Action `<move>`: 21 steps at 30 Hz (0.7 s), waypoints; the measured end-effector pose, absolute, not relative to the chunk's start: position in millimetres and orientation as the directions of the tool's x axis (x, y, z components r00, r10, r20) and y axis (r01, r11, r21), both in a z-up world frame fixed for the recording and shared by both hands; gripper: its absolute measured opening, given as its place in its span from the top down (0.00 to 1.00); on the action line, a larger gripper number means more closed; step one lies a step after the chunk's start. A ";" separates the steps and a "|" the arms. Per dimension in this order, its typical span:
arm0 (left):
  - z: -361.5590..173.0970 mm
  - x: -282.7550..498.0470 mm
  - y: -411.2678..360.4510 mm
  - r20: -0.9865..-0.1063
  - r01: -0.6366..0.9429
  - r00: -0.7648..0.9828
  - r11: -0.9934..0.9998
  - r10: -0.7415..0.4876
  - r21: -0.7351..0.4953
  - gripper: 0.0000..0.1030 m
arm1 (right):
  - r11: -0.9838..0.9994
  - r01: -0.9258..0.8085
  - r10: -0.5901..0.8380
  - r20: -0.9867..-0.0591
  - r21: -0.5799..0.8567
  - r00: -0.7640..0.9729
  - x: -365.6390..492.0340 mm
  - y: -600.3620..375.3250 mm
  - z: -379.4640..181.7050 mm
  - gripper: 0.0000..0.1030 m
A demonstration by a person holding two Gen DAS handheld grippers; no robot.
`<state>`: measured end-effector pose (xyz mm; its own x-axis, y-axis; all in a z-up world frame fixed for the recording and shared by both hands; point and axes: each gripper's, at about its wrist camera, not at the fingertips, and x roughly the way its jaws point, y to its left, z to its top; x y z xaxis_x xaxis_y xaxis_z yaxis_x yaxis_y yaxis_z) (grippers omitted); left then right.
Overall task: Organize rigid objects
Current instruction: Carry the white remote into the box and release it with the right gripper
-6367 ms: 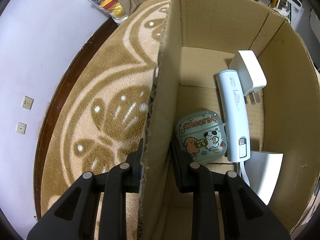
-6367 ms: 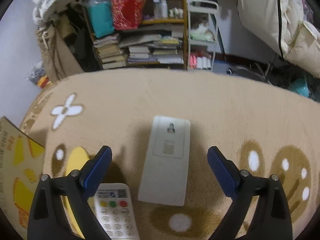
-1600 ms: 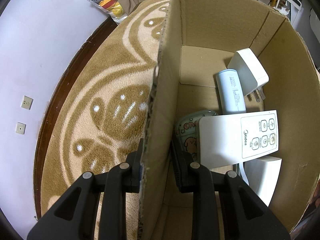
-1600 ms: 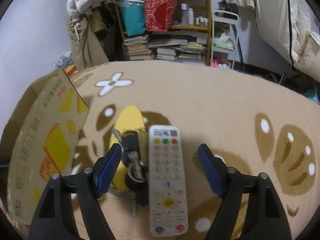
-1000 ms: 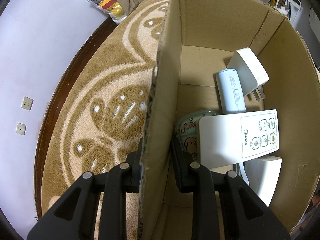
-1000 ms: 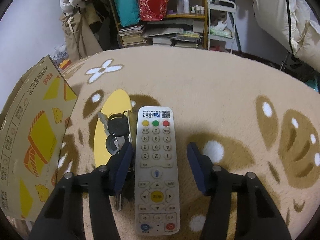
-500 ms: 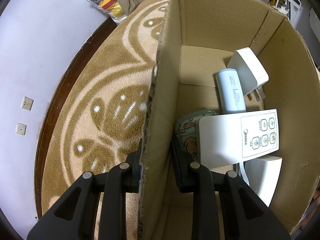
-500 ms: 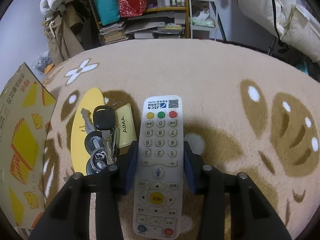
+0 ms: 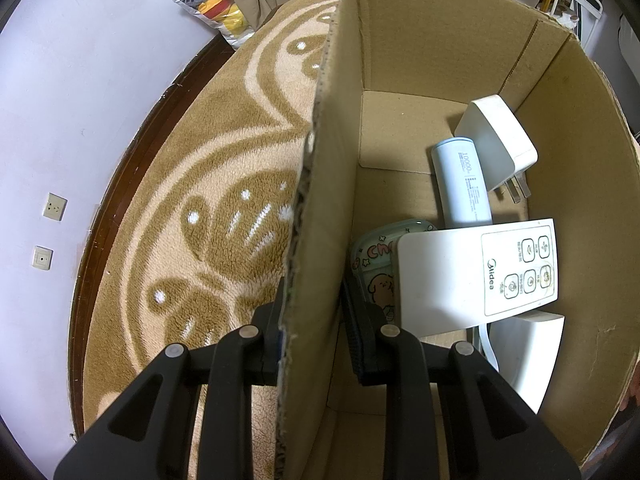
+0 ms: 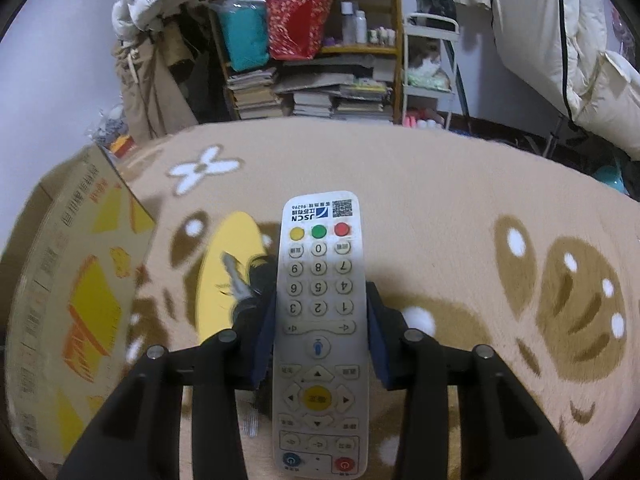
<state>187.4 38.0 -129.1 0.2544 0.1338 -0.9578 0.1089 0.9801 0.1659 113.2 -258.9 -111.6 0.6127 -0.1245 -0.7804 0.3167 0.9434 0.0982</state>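
My left gripper [image 9: 316, 322] is shut on the near wall of the cardboard box [image 9: 324, 184], one finger outside and one inside. Inside the box lie a white fan remote [image 9: 476, 276], a pale blue power bank [image 9: 464, 184], a white charger plug [image 9: 496, 142], a green cartoon earbud case [image 9: 372, 268] and another white item [image 9: 528, 356]. My right gripper [image 10: 320, 336] is shut on a white TV remote [image 10: 320, 320], lifted off the rug. A bunch of keys [image 10: 248, 284] lies blurred below it on a yellow patch [image 10: 228, 264]. The box [image 10: 72, 304] stands at left.
A tan patterned rug [image 10: 440, 208] covers the floor. A cluttered bookshelf [image 10: 312, 48], a wire rack [image 10: 428, 72] and hanging bedding [image 10: 560, 40] stand beyond the rug. A white wall with sockets [image 9: 52, 208] and a bagged plush toy [image 9: 212, 4] lie left of the box.
My right gripper closed on the TV remote and lifted it off the rug, away from the keys. The left gripper and the box have not moved.
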 end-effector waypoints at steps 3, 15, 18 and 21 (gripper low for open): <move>-129.0 187.4 38.1 -0.958 0.109 0.254 0.980 0.134 0.166 0.77 | 0.949 0.295 -0.107 -0.770 0.110 0.629 118.7 -251.5 -101.6 0.57; -129.1 187.4 38.2 -0.958 0.109 0.254 0.980 0.133 0.165 0.77 | 0.971 0.180 -0.015 -0.713 0.157 0.701 147.6 -204.6 -62.7 0.57; -129.1 187.2 38.0 -0.958 0.109 0.254 0.980 0.134 0.166 0.77 | 0.975 0.142 0.016 -0.693 0.170 0.721 153.8 -189.8 -51.4 0.57; -129.0 187.2 38.3 -0.958 0.109 0.254 0.980 0.134 0.166 0.77 | 0.977 0.101 0.053 -0.672 0.188 0.738 160.3 -172.3 -40.0 0.57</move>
